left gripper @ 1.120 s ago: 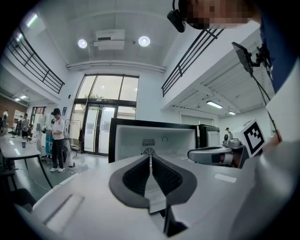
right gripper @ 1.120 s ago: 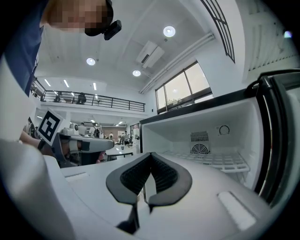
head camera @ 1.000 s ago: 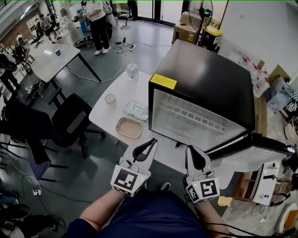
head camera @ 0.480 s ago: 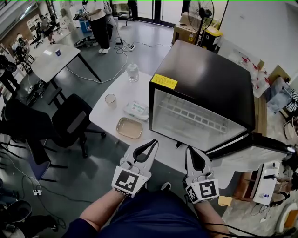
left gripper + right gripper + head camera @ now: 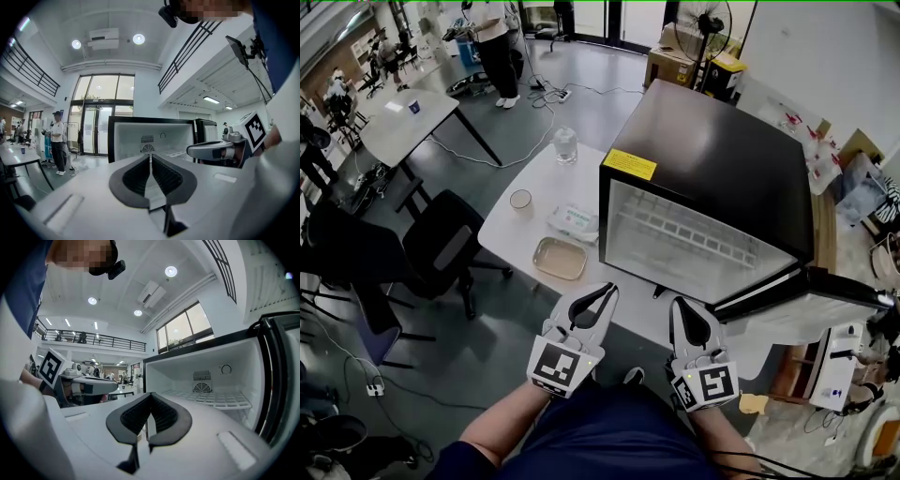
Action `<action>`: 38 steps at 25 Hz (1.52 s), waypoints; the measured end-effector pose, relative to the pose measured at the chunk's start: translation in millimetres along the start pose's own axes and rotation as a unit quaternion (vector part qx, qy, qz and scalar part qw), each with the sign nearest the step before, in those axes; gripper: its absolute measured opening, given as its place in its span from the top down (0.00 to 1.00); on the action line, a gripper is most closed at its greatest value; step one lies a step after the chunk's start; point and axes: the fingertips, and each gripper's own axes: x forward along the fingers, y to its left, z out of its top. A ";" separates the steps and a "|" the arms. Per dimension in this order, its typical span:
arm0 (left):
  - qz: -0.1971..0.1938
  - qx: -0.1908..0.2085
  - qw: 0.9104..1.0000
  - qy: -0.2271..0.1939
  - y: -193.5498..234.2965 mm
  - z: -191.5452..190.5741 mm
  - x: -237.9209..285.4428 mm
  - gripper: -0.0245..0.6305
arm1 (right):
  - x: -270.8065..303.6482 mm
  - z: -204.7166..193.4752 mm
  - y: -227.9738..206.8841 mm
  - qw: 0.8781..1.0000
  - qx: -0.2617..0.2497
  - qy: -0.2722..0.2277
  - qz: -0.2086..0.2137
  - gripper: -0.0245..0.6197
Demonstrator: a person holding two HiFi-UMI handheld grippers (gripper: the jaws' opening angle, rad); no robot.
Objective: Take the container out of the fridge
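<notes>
Nothing has shifted over the last second: the left gripper (image 5: 609, 289) and the right gripper (image 5: 678, 302) hang level before the open fridge (image 5: 712, 178), each with its jaws together on nothing. The fridge's wire shelf (image 5: 220, 398) looks bare, and a shallow tan container (image 5: 560, 258) lies on the table (image 5: 539, 178) just beside the fridge, apart from both grippers, so the removal seems already done

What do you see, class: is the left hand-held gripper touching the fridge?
Apart. The head view shows bare table between the left hand-held gripper and the fridge.
</notes>
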 end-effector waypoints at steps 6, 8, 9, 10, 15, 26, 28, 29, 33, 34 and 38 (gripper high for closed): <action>-0.001 0.006 1.000 -0.005 5.0 -1.4 1.4 0.94 | 1.5 -1.6 -2.0 1.000 0.001 -0.008 -0.003 0.95; -0.002 0.004 1.000 -0.001 5.3 -1.1 0.9 0.94 | 2.5 -0.2 -1.0 1.000 0.000 -0.006 -0.003 0.95; -0.002 0.005 1.000 -0.001 5.5 -1.2 0.9 0.94 | 3.1 0.9 0.0 1.000 -0.001 -0.004 -0.003 0.95; -0.003 0.006 1.000 -0.002 5.9 -1.4 0.8 0.93 | 3.7 1.4 0.9 1.000 -0.001 -0.003 -0.001 0.95; -0.006 0.009 1.000 -0.007 9.3 -1.5 2.3 0.93 | 5.7 0.2 2.4 1.000 0.003 -0.003 0.001 0.95; -0.020 0.008 1.000 -0.003 8.8 -3.0 8.5 0.93 | 8.2 -2.8 2.1 1.000 0.001 0.002 -0.003 0.95; -0.020 0.004 1.000 0.003 9.3 -3.2 7.9 0.93 | 8.5 -2.7 3.4 1.000 0.003 0.001 -0.002 0.95; -0.021 0.003 1.000 0.004 9.6 -3.3 7.5 0.94 | 8.6 -2.5 4.0 1.000 0.004 0.001 -0.001 0.96; -0.022 0.013 1.000 -0.001 11.2 -3.8 7.9 0.93 | 9.1 -2.5 5.0 1.000 0.004 0.002 -0.002 0.96; -0.022 0.013 1.000 -0.002 11.4 -4.0 8.0 0.94 | 9.2 -3.0 4.9 1.000 0.004 0.002 -0.002 0.95; -0.025 0.013 1.000 -0.003 12.0 -3.1 8.4 0.94 | 10.4 -5.3 5.7 1.000 0.006 0.005 -0.004 0.95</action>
